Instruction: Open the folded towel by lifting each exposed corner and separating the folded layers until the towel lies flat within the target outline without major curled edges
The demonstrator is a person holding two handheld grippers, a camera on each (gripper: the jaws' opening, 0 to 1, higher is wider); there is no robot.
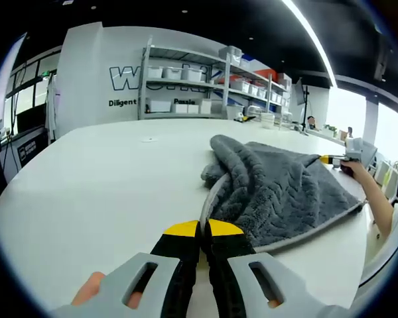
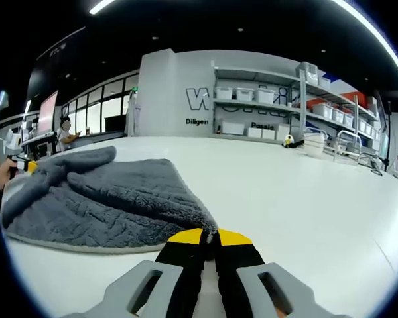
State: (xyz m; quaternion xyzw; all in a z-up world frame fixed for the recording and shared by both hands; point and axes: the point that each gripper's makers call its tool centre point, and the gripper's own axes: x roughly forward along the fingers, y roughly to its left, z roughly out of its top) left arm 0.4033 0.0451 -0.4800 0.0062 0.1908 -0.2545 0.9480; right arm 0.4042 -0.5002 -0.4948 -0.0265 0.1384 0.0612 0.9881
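A grey plush towel (image 1: 278,192) with a pale trim lies partly spread on the white table (image 1: 106,185), with a bunched fold along its far left side. My left gripper (image 1: 203,228) has its yellow-tipped jaws closed on the towel's near trimmed edge. The right gripper (image 1: 333,159) comes in at the far right, held by a hand, pinching the towel's opposite corner. In the right gripper view the towel (image 2: 113,195) tapers to a corner caught in my right gripper (image 2: 210,236). The left gripper (image 2: 25,165) shows at the towel's far left edge.
Metal shelving with white bins (image 1: 199,86) stands against the back wall beyond the table. Another shelf unit (image 2: 285,109) and small items (image 2: 312,144) sit at the far edge. The person's sleeve (image 1: 388,218) is at the right. Bare tabletop (image 2: 305,199) stretches right of the towel.
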